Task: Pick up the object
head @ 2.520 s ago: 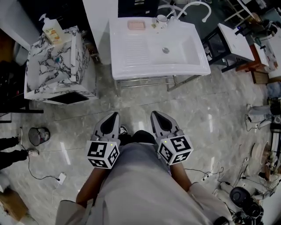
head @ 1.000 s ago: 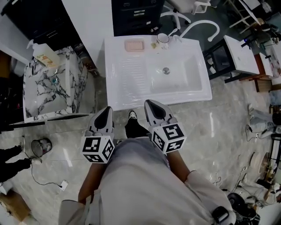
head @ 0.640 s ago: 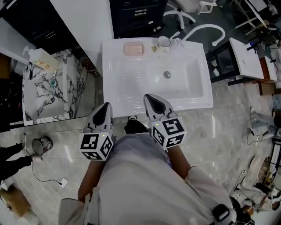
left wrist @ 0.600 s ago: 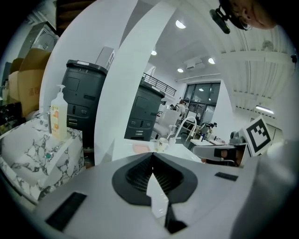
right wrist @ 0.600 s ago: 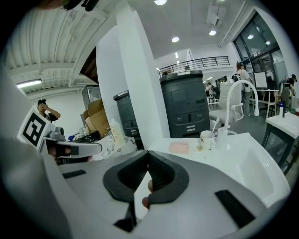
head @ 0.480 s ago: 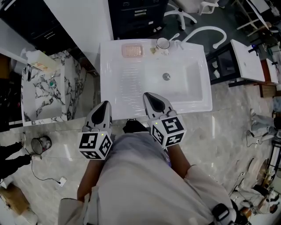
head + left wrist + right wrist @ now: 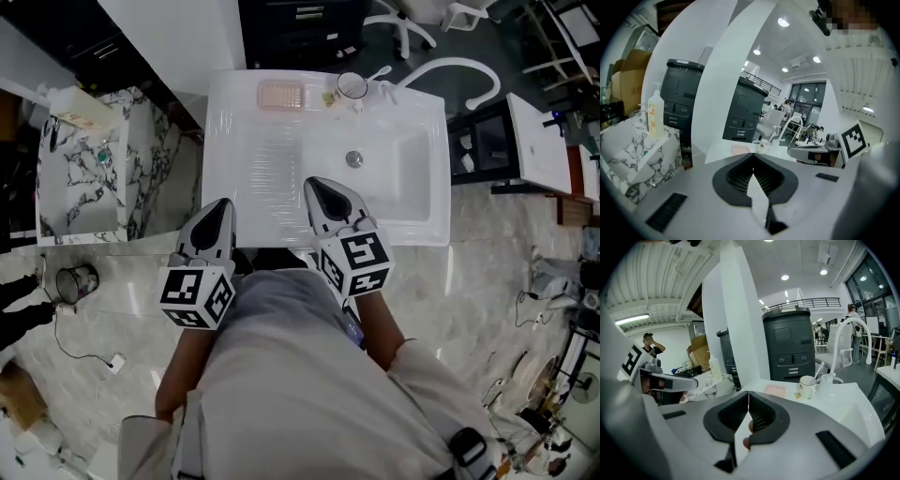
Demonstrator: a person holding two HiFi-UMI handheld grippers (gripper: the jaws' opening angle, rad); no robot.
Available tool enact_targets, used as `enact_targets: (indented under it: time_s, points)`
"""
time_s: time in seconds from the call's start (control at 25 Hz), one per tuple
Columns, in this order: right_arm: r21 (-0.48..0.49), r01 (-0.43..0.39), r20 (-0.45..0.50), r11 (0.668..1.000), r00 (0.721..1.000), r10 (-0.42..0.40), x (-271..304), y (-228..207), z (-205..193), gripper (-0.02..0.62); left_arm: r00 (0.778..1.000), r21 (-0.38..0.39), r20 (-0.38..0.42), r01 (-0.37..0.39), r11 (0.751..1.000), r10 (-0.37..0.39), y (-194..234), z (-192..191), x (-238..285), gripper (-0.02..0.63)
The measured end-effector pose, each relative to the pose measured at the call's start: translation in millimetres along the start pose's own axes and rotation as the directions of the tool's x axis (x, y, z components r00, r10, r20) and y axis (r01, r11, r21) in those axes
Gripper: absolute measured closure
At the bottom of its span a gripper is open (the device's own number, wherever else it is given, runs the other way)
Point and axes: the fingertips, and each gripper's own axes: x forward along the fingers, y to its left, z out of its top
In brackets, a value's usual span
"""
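Observation:
A white sink unit point(image 7: 272, 178) stands ahead of me. On its back ledge lie a pink soap dish point(image 7: 281, 94) and a white cup point(image 7: 352, 85) with a utensil in it. My right gripper point(image 7: 317, 187) is shut and empty, its tip over the sink's front part. My left gripper point(image 7: 217, 211) is shut and empty too, at the sink's front left edge. In the right gripper view the soap dish point(image 7: 776, 390) and the cup point(image 7: 806, 386) lie beyond the closed gripper point(image 7: 748, 394). In the left gripper view the shut gripper point(image 7: 753, 159) points toward the dish point(image 7: 740, 149).
A curved white faucet point(image 7: 450, 70) rises at the sink's back right, with a drain point(image 7: 353, 159) in the basin. A marble-patterned cabinet point(image 7: 80, 178) with a pump bottle point(image 7: 80, 103) stands to the left. A small bin point(image 7: 70, 278), cables and clutter lie on the floor.
The person has stepped up to the sink. Both grippers have moved forward: the right tip is now over the sink, the left at its front edge. Both stay shut.

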Motion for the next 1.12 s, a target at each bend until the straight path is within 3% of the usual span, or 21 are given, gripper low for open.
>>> enact_targets:
  time_s: [0.12, 0.6, 1.12]
  points:
    - [-0.028, -0.01, -0.011, 1.0, 1.0, 0.01, 4.4, -3.3, 0.5, 0.584, 1.0, -0.025, 0.011, -0.022, 0.999, 0.022, 0.6, 0.4, 2.7, 0.603]
    - [-0.13, -0.009, -0.041, 0.991, 0.999, 0.004, 29.8, -12.6, 4.6, 0.583, 0.999, 0.051, -0.013, -0.03, 0.998, 0.031, 3.3, -5.2, 21.8, 0.603]
    - [-0.251, -0.016, -0.118, 0.968, 0.993, -0.015, 76.5, -18.8, 0.1, 0.551, 0.999, 0.026, -0.041, -0.034, 0.999, 0.035, 29.6, -8.0, 31.3, 0.603]
